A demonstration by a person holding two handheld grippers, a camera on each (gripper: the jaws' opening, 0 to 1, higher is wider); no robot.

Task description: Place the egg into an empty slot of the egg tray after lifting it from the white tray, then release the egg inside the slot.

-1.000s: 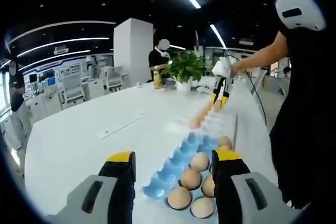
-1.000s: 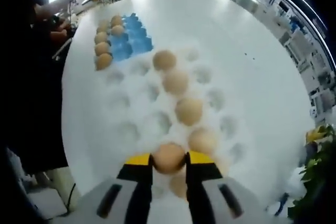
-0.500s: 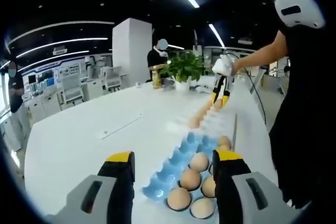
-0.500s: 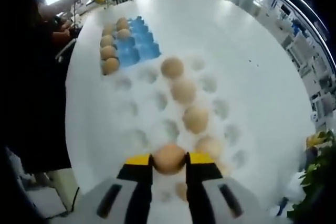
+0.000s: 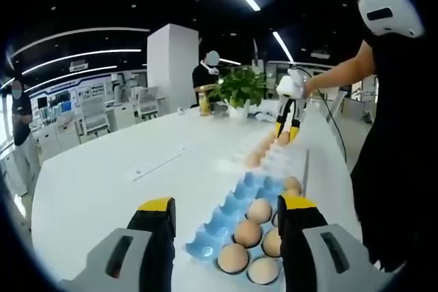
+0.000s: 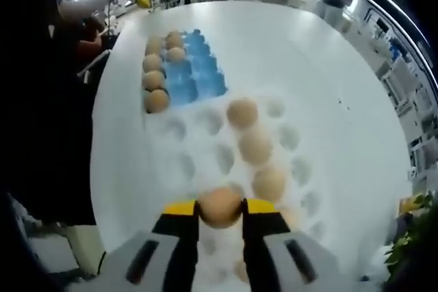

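Note:
In the right gripper view my right gripper (image 6: 220, 208) is shut on a brown egg (image 6: 220, 206), held above the white tray (image 6: 198, 162). Three more eggs (image 6: 255, 147) lie in a row in that tray. The blue egg tray (image 6: 196, 76) lies beyond it, with several eggs (image 6: 154, 81) along its left side and bare slots on the right. In the left gripper view my left gripper (image 5: 226, 211) stands open over the near end of the blue egg tray (image 5: 236, 204), which holds several eggs (image 5: 248, 233). Far off, the right gripper (image 5: 286, 130) hangs with its egg above the white tray (image 5: 277, 158).
The trays rest on a long white table (image 5: 116, 182). A potted plant (image 5: 239, 90) stands at its far end. A person in black (image 5: 400, 135) stands along the right edge. Another person stands by the plant, and office desks fill the left background.
The right gripper has risen and moved along the white tray toward the blue egg tray, still holding the egg. The left gripper has not moved.

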